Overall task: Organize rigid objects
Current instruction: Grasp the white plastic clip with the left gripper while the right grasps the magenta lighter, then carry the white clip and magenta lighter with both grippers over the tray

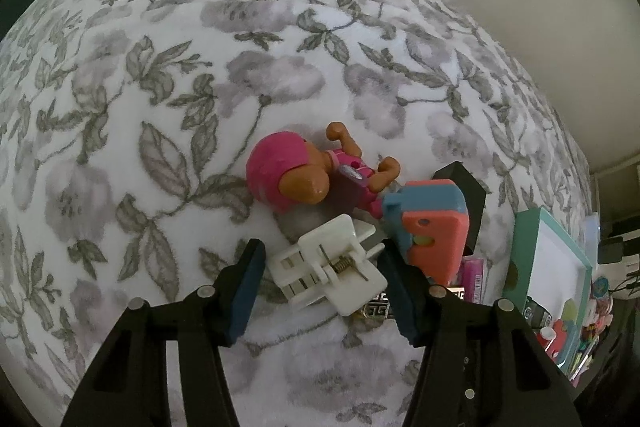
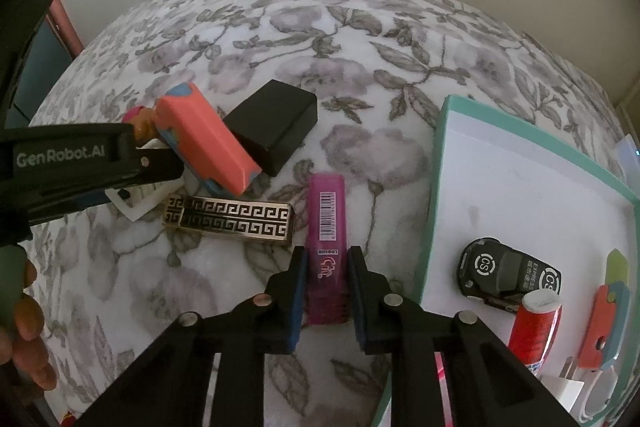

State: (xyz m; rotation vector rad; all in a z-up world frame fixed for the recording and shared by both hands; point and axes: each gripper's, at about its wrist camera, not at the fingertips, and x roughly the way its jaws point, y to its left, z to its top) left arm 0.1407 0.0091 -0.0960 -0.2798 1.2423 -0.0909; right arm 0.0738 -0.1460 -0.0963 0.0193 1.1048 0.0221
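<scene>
In the left wrist view my left gripper (image 1: 320, 283) is open, its jaws on either side of a white spring clip (image 1: 326, 269) lying on the floral blanket. A pink-helmeted toy figure (image 1: 304, 175) and a coral-and-blue block (image 1: 430, 223) lie just beyond. In the right wrist view my right gripper (image 2: 326, 291) is shut on a magenta highlighter (image 2: 327, 239), fingers (image 2: 298, 291) against its sides. The left gripper body (image 2: 80, 163) shows at the left. A white tray with a teal rim (image 2: 440, 155) is at the right.
A black box (image 2: 276, 125) and a gold-and-black patterned bar (image 2: 230, 219) lie on the blanket. The tray holds a black toy car (image 2: 508, 273), a red cylinder (image 2: 536, 327) and a coral-blue piece (image 2: 604, 327). A wall rises behind.
</scene>
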